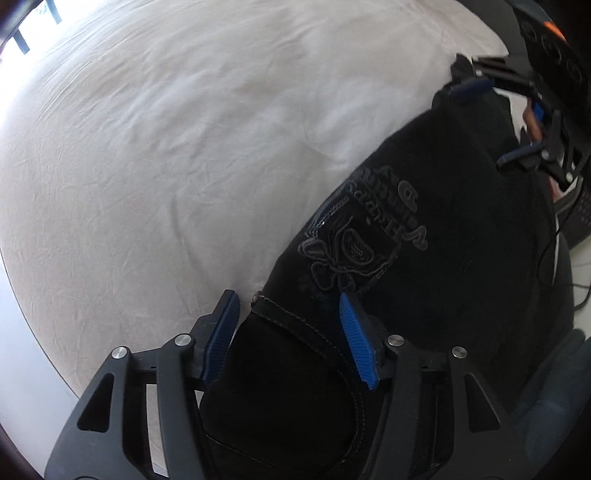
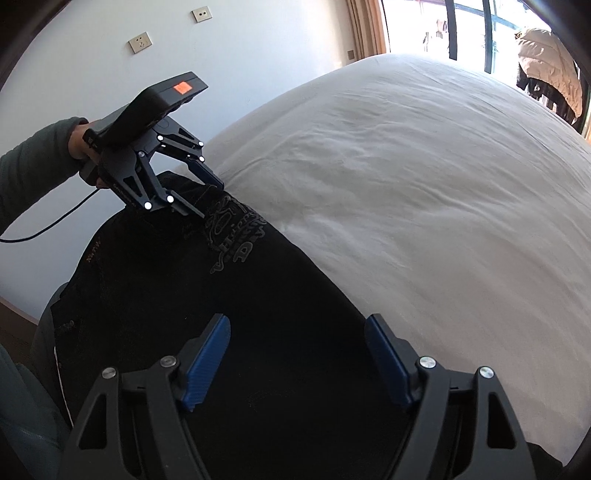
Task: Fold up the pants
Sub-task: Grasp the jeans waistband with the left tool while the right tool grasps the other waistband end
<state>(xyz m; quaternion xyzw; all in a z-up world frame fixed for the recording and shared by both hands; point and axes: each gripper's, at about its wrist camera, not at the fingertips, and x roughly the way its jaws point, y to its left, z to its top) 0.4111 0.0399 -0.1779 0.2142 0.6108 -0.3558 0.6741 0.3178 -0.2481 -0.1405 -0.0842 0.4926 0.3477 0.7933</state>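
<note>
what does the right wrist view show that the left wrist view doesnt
Only the right wrist view shows the wall sockets, the curtain, a padded jacket by the window, and the sleeve and hand holding the left gripper.

Only the left wrist view shows the pants' stitched seam and rivet between the left gripper's blue pads.

Both show the black pants with the embroidered logo, the white bed sheet, and the right gripper, its jaws apart.

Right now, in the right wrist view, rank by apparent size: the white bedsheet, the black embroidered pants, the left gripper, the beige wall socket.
1. White bedsheet
2. Black embroidered pants, magnified by nearness to the camera
3. Left gripper
4. Beige wall socket, far away, so truly unsure
</note>
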